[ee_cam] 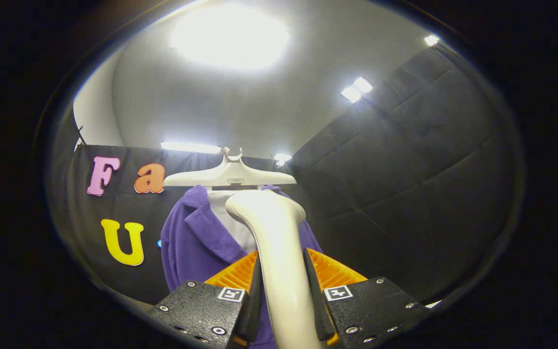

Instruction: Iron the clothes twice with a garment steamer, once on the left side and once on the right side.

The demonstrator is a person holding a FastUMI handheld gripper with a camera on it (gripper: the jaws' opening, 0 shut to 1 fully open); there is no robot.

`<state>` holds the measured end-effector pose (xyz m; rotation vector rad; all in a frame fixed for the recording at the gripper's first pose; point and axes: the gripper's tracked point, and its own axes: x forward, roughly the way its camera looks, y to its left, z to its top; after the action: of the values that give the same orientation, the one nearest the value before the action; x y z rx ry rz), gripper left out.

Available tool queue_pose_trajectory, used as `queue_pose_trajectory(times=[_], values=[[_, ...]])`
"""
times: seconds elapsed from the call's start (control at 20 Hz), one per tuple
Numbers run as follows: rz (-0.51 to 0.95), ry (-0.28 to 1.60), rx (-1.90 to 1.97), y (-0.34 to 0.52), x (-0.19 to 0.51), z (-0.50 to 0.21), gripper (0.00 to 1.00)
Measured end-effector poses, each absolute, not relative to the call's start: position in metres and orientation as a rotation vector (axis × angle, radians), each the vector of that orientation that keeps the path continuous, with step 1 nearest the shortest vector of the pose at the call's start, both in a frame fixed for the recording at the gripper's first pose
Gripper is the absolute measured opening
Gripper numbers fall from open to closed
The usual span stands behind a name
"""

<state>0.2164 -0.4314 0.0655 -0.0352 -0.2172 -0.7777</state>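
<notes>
Since the whole thing comes down to where the garment is sitting relative to the steamer head, that's what I'm looking at. Biggest thing first: the purple jacket (pixel 196 242) is hanging upright on a pale hanger (pixel 229 175) against the black cloth wall, straight ahead of the fingers and beyond them, with a lighter shirt panel (pixel 233 218) showing between its lapels. Its long axis is running top to bottom, so I'm guessing the strokes want to go vertically, one on each side of that opening.

Next down, the garment steamer (pixel 279 252) is standing up between the fingers, handle running away from the camera and the rounded head sitting right in front of the collar area. Can't tell if it's touching fabric.

Gripper (pixel 281 283) fingers are clamping the handle from both sides, snug.
</notes>
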Motion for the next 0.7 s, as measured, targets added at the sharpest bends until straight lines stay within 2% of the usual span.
queue_pose_trajectory(times=[0.25, 0.7], values=[[-0.811, -0.216, -0.054, -0.479, 0.258, 0.055, 0.45], [-0.83, -0.154, -0.034, -0.51, 0.308, -0.003, 0.45]])
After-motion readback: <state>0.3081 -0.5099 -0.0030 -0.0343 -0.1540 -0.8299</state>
